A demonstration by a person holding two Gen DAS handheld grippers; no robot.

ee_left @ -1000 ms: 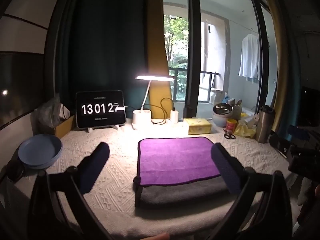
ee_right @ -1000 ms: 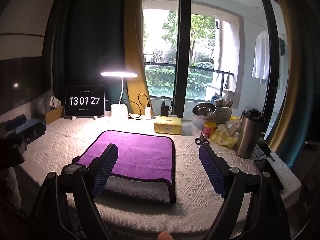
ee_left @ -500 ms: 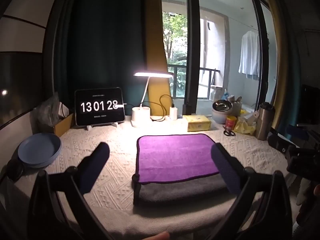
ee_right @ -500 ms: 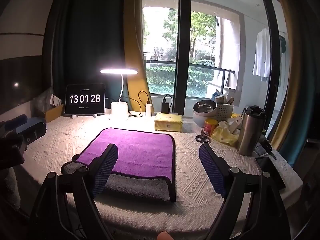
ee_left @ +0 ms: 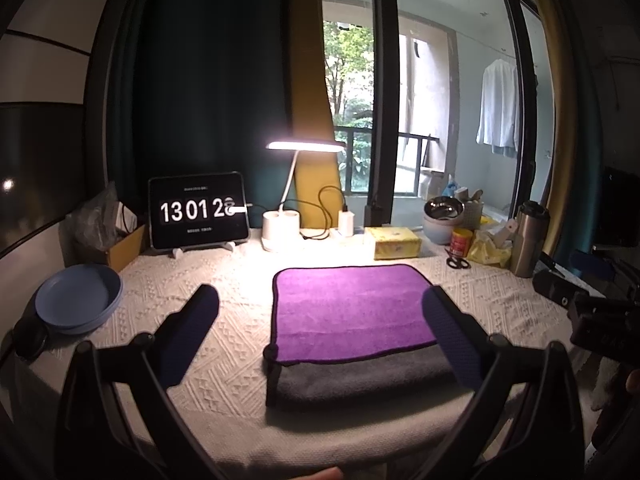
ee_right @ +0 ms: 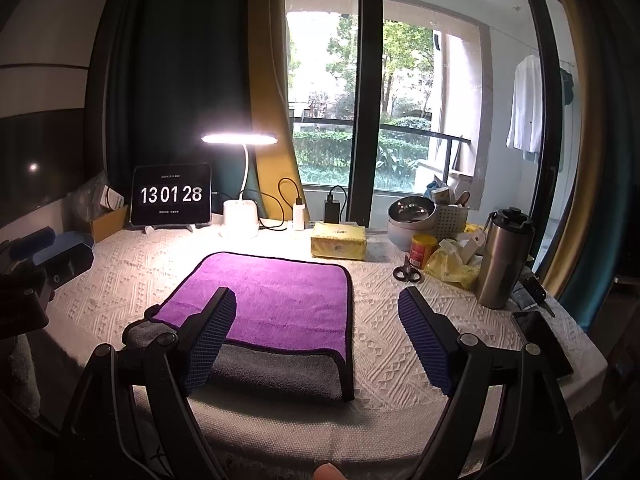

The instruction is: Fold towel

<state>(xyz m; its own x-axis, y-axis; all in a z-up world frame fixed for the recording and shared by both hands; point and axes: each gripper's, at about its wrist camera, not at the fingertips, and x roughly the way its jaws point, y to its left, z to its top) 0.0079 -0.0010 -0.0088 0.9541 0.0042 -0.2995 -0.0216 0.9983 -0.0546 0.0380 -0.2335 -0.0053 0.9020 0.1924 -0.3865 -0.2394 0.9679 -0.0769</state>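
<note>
A towel [ee_left: 348,308] lies flat on the white textured tablecloth [ee_left: 232,320], folded over on itself: the purple side is on top and a strip of the grey side [ee_left: 360,380] shows along the near edge. It also shows in the right wrist view [ee_right: 276,300]. My left gripper [ee_left: 320,304] is open and empty, held above the near table edge at the towel's left part. My right gripper [ee_right: 316,308] is open and empty, held over the towel's right near corner. Neither touches the towel.
A blue plate [ee_left: 78,300] sits at the left. At the back stand a clock tablet [ee_left: 198,210], a lit desk lamp [ee_left: 282,232] and a yellow box [ee_left: 396,242]. At the right are scissors [ee_right: 408,274], a steel flask [ee_right: 504,260], bowls [ee_right: 412,216] and a phone [ee_right: 544,340].
Both grippers have drawn back and risen slightly, so the towel sits a little farther away in both views. The towel has not moved. The clock went from 27 to 28.
</note>
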